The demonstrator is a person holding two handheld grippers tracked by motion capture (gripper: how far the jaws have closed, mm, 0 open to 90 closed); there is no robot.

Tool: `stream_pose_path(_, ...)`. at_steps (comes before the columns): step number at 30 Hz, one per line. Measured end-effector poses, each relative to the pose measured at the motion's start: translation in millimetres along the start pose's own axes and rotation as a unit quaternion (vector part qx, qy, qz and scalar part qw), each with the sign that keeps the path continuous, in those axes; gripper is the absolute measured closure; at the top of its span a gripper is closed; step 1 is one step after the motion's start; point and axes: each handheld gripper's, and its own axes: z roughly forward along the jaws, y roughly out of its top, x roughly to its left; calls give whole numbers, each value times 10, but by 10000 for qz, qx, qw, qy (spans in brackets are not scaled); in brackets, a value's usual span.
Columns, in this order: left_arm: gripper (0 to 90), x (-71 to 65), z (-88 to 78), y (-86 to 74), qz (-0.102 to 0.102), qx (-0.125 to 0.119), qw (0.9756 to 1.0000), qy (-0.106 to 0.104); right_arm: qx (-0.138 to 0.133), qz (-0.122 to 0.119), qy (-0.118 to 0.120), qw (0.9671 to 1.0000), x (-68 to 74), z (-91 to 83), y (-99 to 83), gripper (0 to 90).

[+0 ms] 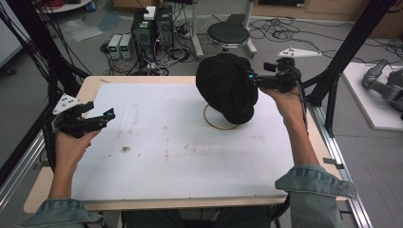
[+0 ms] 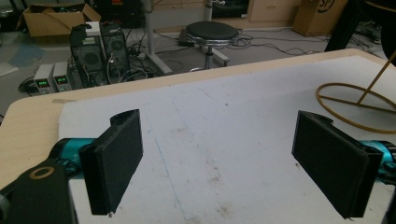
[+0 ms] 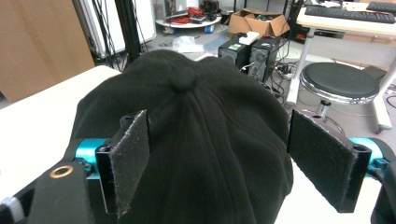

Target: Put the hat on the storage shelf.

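Right gripper [image 1: 251, 80]: held at the far right of the table, jaws spread wide on either side of a black cap [image 1: 227, 88]; the right gripper view [image 3: 219, 170] shows both pads clear of the fabric, gripping nothing. The cap sits on a thin gold wire stand [image 1: 219, 124], whose ring base rests on the mat.

Left gripper [image 1: 107, 115]: held at the left edge of the table, well apart from the cap, jaws wide open and empty; the left gripper view [image 2: 217, 161] shows bare mat between them.

Surface: white mat [image 1: 157, 142] over a pale wooden table [image 1: 90, 83], with brown smudges and faint scratches near the middle.

Room: grey floor beyond the far edge with a round black stool [image 1: 228, 34], two dark computer towers [image 1: 152, 26], small grey power units [image 1: 119, 46] and loose cables. Black frame posts [image 1: 351, 42] rise at both sides.

View differences: the left gripper view shows the stand's slanted gold stem and ring base [image 2: 357, 100] and a cardboard box [image 2: 49, 18]. The right gripper view shows the cap's crown button [image 3: 181, 80] and seams, and a desk with a keyboard [image 3: 348, 11].
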Motion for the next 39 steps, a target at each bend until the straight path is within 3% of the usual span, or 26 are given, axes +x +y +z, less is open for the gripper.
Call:
stream_pose_path(3,167,-7,3,-1,-4,5,10000,-5,-47,144,39,9999,-34,-90,-98,183)
stream_pose_path(10,167,-10,21,8,-24,-8,10000,-10,-178,220,89,9996,13,-246,-317,128)
stream_pose_path(19,167,-37,76,12,22,65,10000,-59,-229,275,260,9990,77,-418,-632,123)
stream_pose_path(29,167,-43,69,6,37,71,9999,-70,-194,517,377,9978,98,-543,-1071,119)
stream_pose_path(31,167,-42,68,-1,34,63,9999,-80,-312,657,478,9962,92,-565,-1159,119)
stream_pose_path(34,167,-49,81,-8,35,82,9999,-99,-187,620,388,9971,101,-573,-1194,119)
stream_pose_path(39,167,-51,84,-12,43,92,9999,-106,-314,635,413,9966,109,-600,-1189,119)
